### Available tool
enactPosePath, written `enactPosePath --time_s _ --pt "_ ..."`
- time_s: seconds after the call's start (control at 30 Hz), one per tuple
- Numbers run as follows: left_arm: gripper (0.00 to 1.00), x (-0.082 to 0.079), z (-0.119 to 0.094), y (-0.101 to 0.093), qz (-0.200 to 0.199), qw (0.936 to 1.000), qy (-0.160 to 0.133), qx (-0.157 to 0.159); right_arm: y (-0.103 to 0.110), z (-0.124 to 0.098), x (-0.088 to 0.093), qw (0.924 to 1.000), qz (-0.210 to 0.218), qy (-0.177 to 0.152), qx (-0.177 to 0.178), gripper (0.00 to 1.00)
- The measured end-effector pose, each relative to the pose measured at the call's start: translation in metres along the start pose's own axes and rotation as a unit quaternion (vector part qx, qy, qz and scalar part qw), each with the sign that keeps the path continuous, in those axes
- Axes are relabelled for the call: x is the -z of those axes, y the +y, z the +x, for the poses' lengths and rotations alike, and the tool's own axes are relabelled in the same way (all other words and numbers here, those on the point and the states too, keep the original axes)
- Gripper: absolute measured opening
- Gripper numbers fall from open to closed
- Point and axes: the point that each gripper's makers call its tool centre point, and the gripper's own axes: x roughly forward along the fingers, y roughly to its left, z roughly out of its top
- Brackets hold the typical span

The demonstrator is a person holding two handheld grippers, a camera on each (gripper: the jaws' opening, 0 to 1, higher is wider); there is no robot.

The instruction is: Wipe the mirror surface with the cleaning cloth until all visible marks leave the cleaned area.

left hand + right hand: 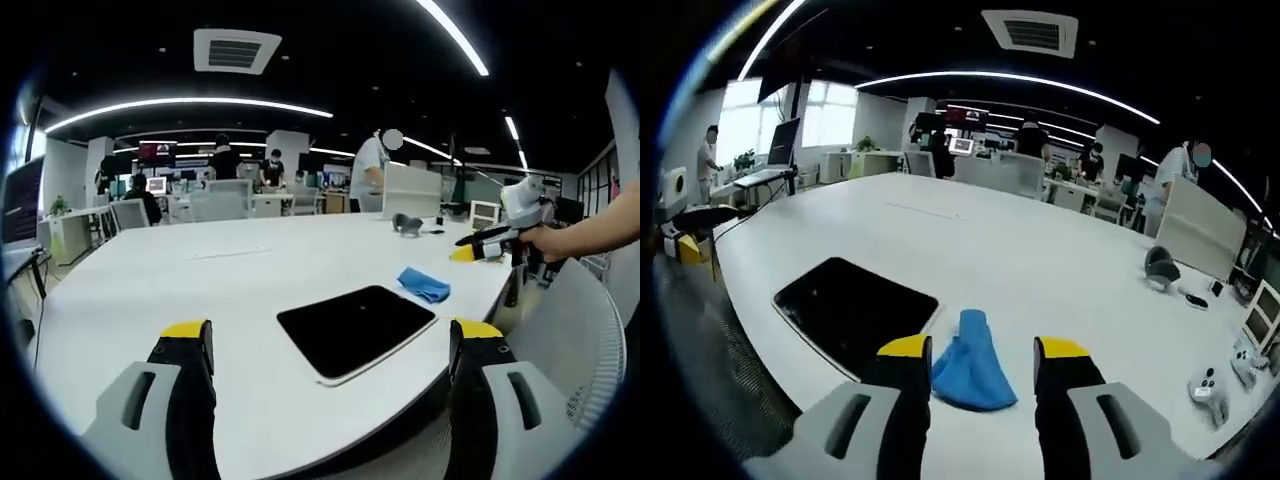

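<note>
A dark rectangular mirror (355, 328) with a pale rim lies flat on the white table (180, 290), just ahead of my open left gripper (332, 345). A crumpled blue cleaning cloth (424, 284) rests on the table beyond the mirror's right corner. My right gripper (470, 247), held by a hand, hovers above the table to the right of the cloth. In the right gripper view the blue cloth (973, 364) lies between the jaw tips of the open right gripper (982, 350), and the mirror (854, 310) sits to its left.
A grey headset (1159, 269) and small dark items lie farther back on the table (1020, 250); white controllers (1210, 385) sit at its right. A mesh chair (575, 350) stands by the table edge. People, desks and monitors occupy the background.
</note>
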Motion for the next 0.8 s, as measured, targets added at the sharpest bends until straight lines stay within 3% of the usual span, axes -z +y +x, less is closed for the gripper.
enactPosePath --time_s 0.57,0.8 --pt "0.96 0.003 0.001 -0.001 -0.001 1.0 0.008 0.005 0.014 0.036 0.013 0.9996 0.014 0.019 -0.013 0.3" --pt "0.96 0.005 0.001 -0.002 -0.001 0.9999 0.014 0.007 0.018 0.052 0.034 0.998 0.021 0.052 -0.029 0.24"
